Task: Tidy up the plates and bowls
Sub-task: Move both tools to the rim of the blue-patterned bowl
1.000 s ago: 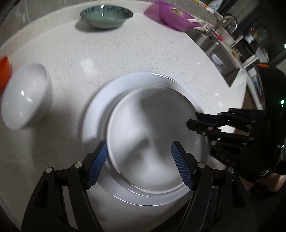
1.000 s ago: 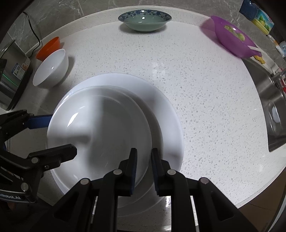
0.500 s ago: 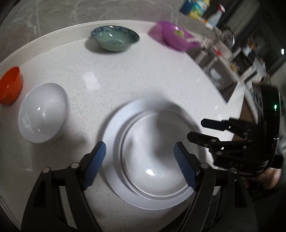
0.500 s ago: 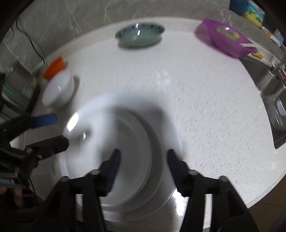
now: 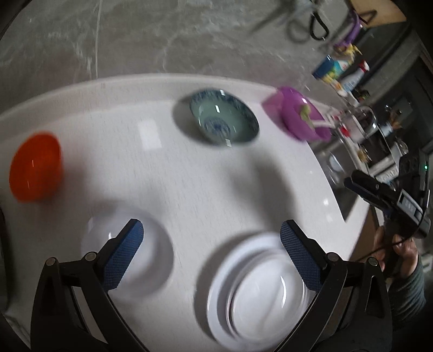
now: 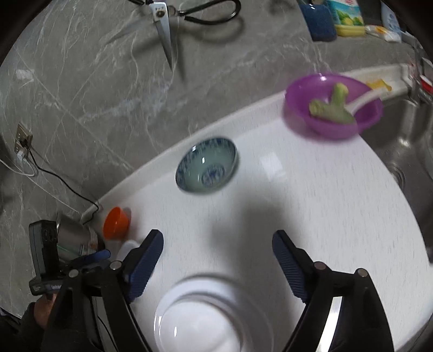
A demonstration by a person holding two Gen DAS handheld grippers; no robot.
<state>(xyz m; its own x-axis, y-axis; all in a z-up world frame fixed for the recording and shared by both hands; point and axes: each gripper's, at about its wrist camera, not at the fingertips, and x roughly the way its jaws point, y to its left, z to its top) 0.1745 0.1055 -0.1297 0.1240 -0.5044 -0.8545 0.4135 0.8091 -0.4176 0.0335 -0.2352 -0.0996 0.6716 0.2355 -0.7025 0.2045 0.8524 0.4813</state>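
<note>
The left tongs (image 5: 211, 241) stand wide apart with nothing between the blue pads; their jaws have just been opening further. The right tongs (image 6: 217, 253) are also spread wide and hold nothing, and their jaws too have just been opening. Both hang above the white worktop (image 5: 205, 186) and touch no dish.

On the near part of the worktop lies a large white plate (image 5: 216, 287) with a smaller, deeper white plate (image 5: 259, 300) resting inside it (the picture is blurred here, so the rims are not sharp). In the right wrist view the same stack shows at the bottom edge, between the two fingers but below them. To the left of the stack, apart from it, stands a white bowl (image 5: 154, 251), partly behind the left finger of the left tongs. Farther left stands an orange bowl (image 5: 35, 168). Toward the back of the worktop stands a blue-green patterned bowl (image 5: 223, 120), and to its right, near the sink (image 6: 406, 151), a purple bowl (image 6: 334, 104) with something green and a white spoon in it.

Scissors (image 6: 173, 19) hang on the grey marbled wall (image 6: 89, 89). A person's hand (image 5: 400, 251) grips the handle of the right tongs at the right edge of the left wrist view.
</note>
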